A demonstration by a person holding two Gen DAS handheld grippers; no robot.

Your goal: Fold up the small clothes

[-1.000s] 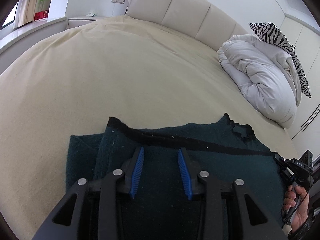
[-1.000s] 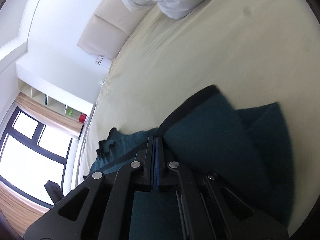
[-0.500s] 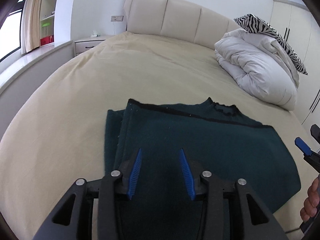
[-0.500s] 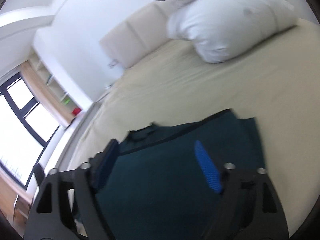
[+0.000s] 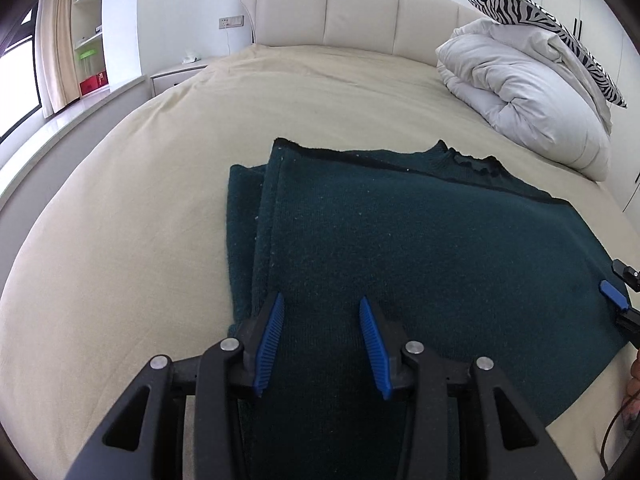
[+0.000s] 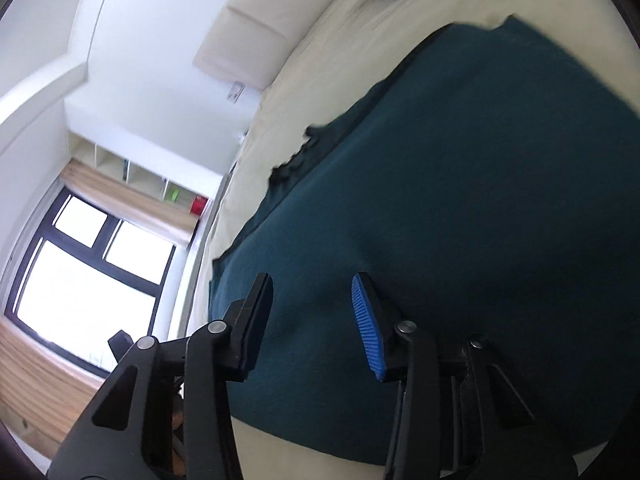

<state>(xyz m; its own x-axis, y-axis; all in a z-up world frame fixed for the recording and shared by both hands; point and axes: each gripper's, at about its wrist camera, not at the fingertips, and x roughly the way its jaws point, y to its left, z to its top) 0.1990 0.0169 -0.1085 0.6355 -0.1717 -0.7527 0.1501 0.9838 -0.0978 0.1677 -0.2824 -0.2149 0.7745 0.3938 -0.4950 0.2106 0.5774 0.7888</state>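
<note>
a wide bed (image 5: pixel 168 152) with a cream sheet fills most of the left wrist view, its padded headboard (image 5: pixel 360 12) at the far edge. a rumpled white duvet (image 5: pixel 532 92) is heaped at the bed's far right corner, with a zebra-print pillow (image 5: pixel 548 28) lying on top of it. a window (image 6: pixel 80 280) with a dark frame shows in the right wrist view, beyond the bed's left edge.

a dark green sweater (image 5: pixel 420 248) lies folded flat on the sheet toward the bed's near edge, its black-trimmed edge facing the headboard and a narrower layer sticking out along its left side. the same sweater (image 6: pixel 460 200) takes up most of the right wrist view.

the left gripper (image 5: pixel 321 314) hangs over the near part of the sweater, its blue-padded fingers (image 5: pixel 270 336) spread apart and grasping nothing. the right gripper (image 6: pixel 310 296) is over the sweater's near right part, fingers (image 6: pixel 366 320) likewise released and parted, with cloth visible between them. the tip of the right gripper (image 5: pixel 618 300) also peeks in at the right edge of the left wrist view.
</note>
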